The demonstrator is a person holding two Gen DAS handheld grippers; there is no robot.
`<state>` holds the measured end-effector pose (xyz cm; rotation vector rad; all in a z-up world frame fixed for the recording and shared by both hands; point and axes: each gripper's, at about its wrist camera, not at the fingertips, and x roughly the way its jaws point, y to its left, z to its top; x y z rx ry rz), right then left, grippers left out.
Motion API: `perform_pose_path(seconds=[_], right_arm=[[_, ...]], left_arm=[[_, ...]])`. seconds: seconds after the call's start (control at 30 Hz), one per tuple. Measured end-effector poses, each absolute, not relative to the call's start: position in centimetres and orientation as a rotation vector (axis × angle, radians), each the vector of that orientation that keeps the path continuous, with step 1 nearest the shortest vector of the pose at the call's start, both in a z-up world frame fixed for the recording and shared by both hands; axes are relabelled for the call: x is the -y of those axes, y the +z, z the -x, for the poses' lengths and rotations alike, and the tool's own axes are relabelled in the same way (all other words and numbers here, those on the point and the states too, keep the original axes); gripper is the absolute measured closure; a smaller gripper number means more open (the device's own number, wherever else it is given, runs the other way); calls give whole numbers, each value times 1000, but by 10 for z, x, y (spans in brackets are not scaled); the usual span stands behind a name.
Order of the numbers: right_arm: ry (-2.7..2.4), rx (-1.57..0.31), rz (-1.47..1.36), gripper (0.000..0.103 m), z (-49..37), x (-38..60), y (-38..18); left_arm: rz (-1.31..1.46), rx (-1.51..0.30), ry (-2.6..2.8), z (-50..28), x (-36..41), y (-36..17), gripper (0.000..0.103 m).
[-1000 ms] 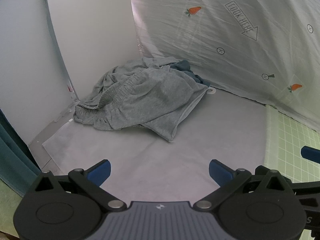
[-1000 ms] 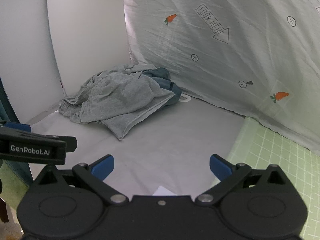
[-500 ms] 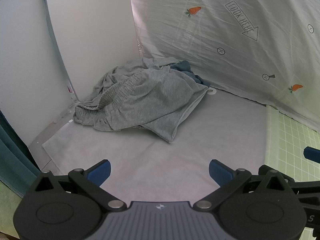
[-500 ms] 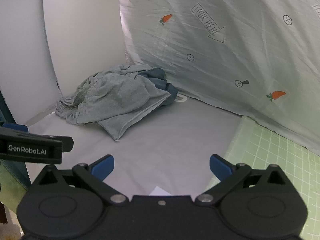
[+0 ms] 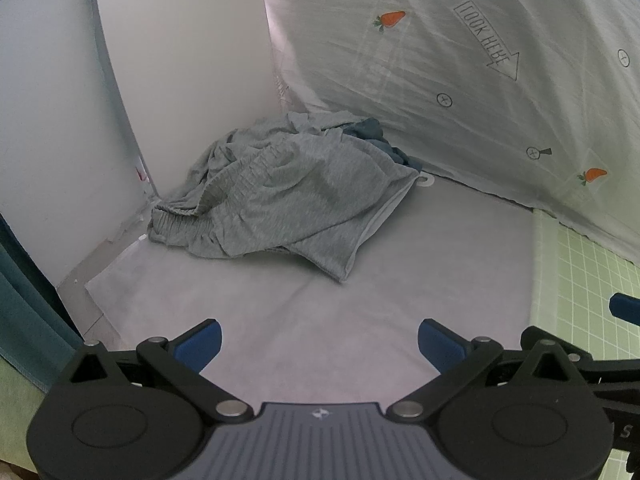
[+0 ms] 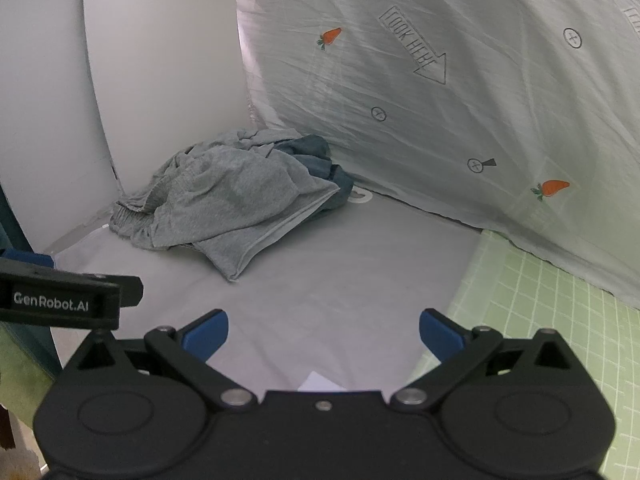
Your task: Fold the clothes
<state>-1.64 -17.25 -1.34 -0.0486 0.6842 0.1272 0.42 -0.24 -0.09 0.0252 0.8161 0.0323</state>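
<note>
A crumpled pile of grey clothes [image 5: 280,200] [image 6: 232,200] lies in the far left corner of a pale grey sheet [image 5: 360,300], its elastic waistband toward the left. A dark blue garment [image 5: 380,136] [image 6: 312,152] pokes out from under the pile at the back. My left gripper [image 5: 319,344] stands open over the near part of the sheet, well short of the pile, with nothing between its blue pads. My right gripper [image 6: 323,332] is open too, empty, and equally far from the clothes. The left gripper's body [image 6: 60,300] shows at the left of the right wrist view.
A white panel [image 5: 180,60] closes the left side. A pale printed cloth with carrots and an arrow [image 5: 480,60] hangs behind and to the right. A green gridded mat [image 6: 540,300] borders the sheet on the right. A teal curtain [image 5: 24,300] hangs at near left.
The right wrist view has shifted slightly, so the pile sits a little lower and further left in it. Both grippers stay open and empty.
</note>
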Motion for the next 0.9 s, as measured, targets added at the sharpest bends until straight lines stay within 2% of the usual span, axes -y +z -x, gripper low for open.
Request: perform_pose_path(seconds=[0.9], right_arm=[[125, -714, 41, 0, 9, 174, -16]], left_arm=[[-10, -859, 27, -14, -2, -7, 0]])
